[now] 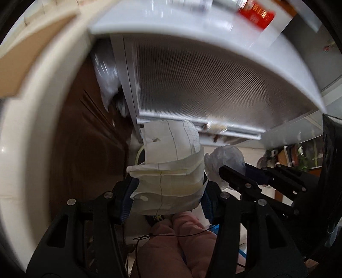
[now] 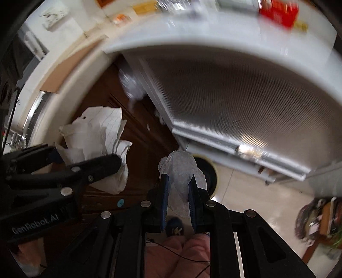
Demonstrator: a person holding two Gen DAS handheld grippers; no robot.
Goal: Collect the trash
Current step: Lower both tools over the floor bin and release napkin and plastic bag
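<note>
Trash: two pieces were off the ground, one in each gripper, both hanging above the floor beside a white table.
Crumpled paper (image 1: 168, 171): a wad of lined and gridded white sheets sat pinched between the blue pads of the left gripper (image 1: 168, 198); in the right wrist view the same wad (image 2: 96, 136) stuck out past the black fingers at the left.
Tissue (image 2: 181, 171): a thin, translucent white clump was squeezed between the blue pads of the right gripper (image 2: 178, 192), its top bulging above the fingertips; in the left wrist view it (image 1: 224, 158) showed just right of the paper wad.
Grippers: side by side and near each other, both pointed steeply downward.
White table (image 1: 192, 38): its rounded edge curved overhead in both views, with a ribbed grey panel (image 1: 213, 85) below it.
Surroundings: dark brown wood cabinet (image 2: 136, 171) at the left, pale glossy floor (image 2: 256, 203) to the right.
Person: pink-clothed legs (image 1: 171, 246) and a dark shoe (image 2: 175, 229) lay below the grippers.
Blur: the tabletop items were smeared, only a red shape (image 2: 277, 12) readable.
</note>
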